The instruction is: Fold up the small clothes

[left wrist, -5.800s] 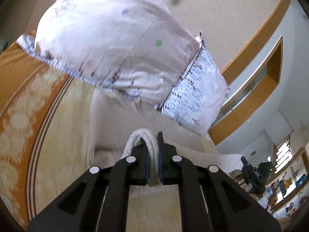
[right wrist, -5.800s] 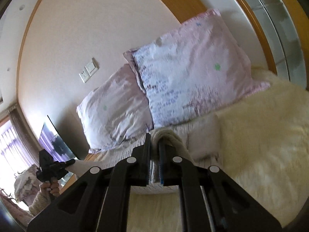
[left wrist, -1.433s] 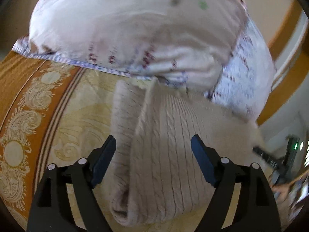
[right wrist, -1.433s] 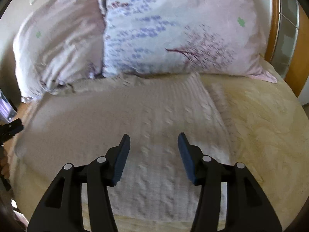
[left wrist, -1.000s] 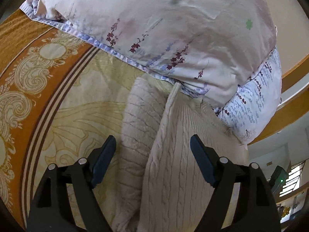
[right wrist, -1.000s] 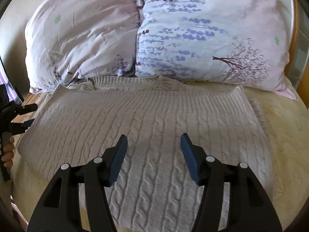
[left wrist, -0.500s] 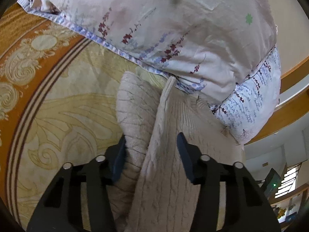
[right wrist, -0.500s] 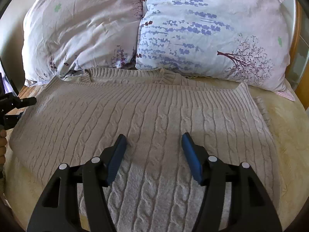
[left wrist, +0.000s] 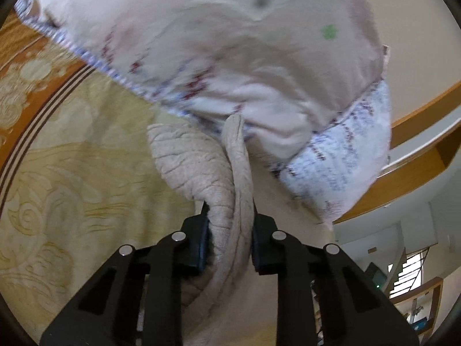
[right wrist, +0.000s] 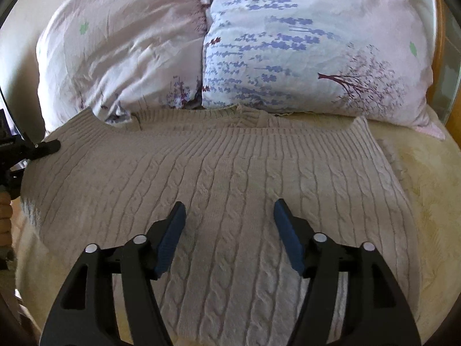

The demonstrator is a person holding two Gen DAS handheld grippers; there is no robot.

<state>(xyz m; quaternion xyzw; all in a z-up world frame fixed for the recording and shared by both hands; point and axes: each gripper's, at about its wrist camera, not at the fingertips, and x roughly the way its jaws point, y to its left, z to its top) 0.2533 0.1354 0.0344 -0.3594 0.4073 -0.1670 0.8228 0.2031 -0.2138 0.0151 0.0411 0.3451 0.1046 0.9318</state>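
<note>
Beige cable-knit sweater point(right wrist: 230, 178) is lying flat on the cream-and-orange patterned bedspread point(left wrist: 72, 173), its far edge running right up against the two floral pillows point(right wrist: 288, 43) at the head of the bed. The pillows are crowding that edge; part of the knit is tucking under the left one point(right wrist: 121, 46).

Left gripper point(left wrist: 229, 239) is pinching the sweater's side edge, a bunched fold of knit filling the narrow gap between its pads. Right gripper point(right wrist: 229, 230) is hovering over the middle of the sweater, jaws spread wide and nothing between them; can't tell if the tips are touching the knit.

Hard to read: the left wrist view is motion-blurred, and the pillow point(left wrist: 230, 57) is filling most of that frame. The sweater body behind the held fold is mostly hidden by the fold itself. The sweater's near edge is being cut off by the right gripper's frame.

View differences: only the right wrist view is showing the whole sweater spread out, plus the left gripper point(right wrist: 17, 150) at the sweater's left edge. Only the left wrist view is showing the pinch and the wooden headboard trim point(left wrist: 417, 144) beyond the pillows.
</note>
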